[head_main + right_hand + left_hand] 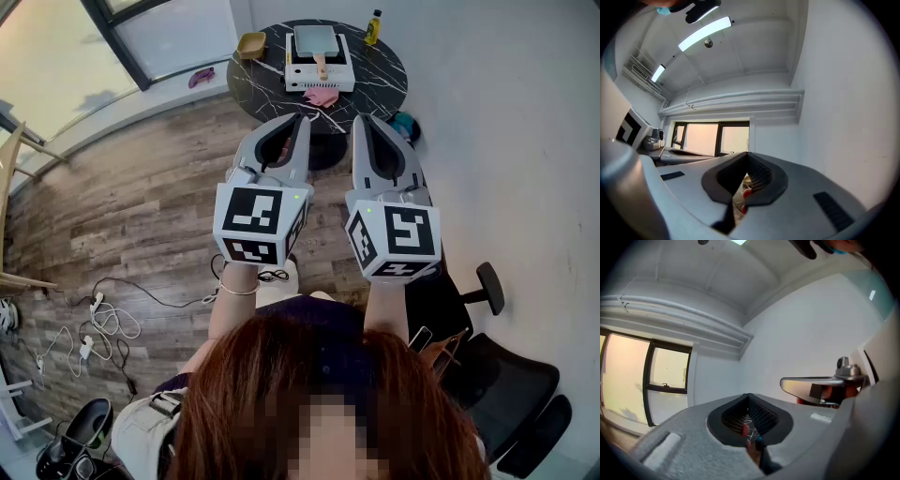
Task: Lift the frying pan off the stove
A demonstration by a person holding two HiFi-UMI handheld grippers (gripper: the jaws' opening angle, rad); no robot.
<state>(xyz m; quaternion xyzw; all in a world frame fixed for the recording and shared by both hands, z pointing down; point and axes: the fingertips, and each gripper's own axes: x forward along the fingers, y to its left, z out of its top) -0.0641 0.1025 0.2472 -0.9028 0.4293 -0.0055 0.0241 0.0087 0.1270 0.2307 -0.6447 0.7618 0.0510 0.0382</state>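
Observation:
A square grey frying pan with a wooden handle sits on a white stove on a round black marble table at the top of the head view. My left gripper and right gripper are held side by side, short of the table's near edge and well away from the pan. Both are shut with nothing between the jaws. In the left gripper view the jaw tips meet against a white wall. The right gripper view shows the same shut tips, with windows behind.
On the table stand a yellow bottle, a wooden bowl and a pink cloth. A teal object lies under its right side. A black office chair is at lower right. Cables trail over the wooden floor at left.

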